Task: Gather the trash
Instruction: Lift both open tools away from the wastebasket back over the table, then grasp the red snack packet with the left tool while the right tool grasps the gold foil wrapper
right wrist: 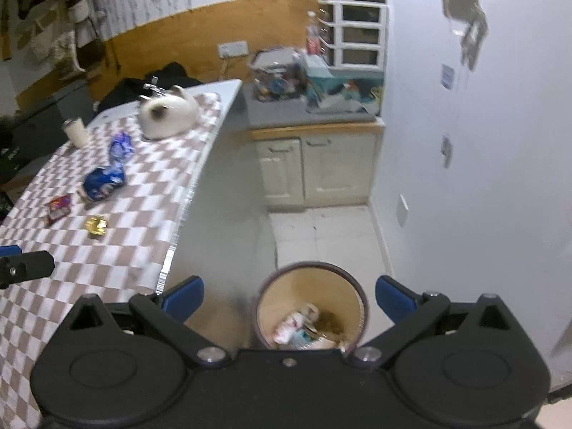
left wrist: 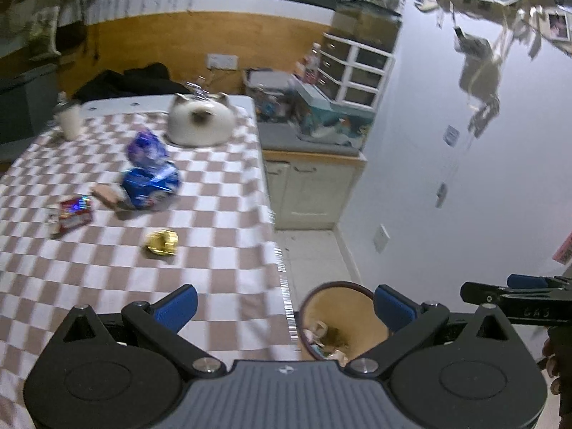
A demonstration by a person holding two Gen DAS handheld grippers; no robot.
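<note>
On the checkered tablecloth (left wrist: 221,250) (right wrist: 143,214) lie a gold wrapper (left wrist: 162,242) (right wrist: 96,225), a red wrapper (left wrist: 73,212) (right wrist: 59,206), a blue snack bag (left wrist: 150,182) (right wrist: 103,180) and a purple-blue bag (left wrist: 146,146) (right wrist: 119,146). A round tan bin (left wrist: 343,318) (right wrist: 310,307) with trash inside stands on the floor beside the table. My left gripper (left wrist: 286,309) is open and empty, over the table edge and bin. My right gripper (right wrist: 289,300) hangs open and empty above the bin. One of its fingers (left wrist: 514,291) shows in the left wrist view.
A white cat-shaped object (left wrist: 200,121) (right wrist: 168,114) and a white cup (left wrist: 69,119) (right wrist: 75,130) sit at the table's far end. A low cabinet (right wrist: 318,164) with clutter and a drawer unit (right wrist: 354,37) stand against the far wall. Tiled floor (right wrist: 321,236) lies between.
</note>
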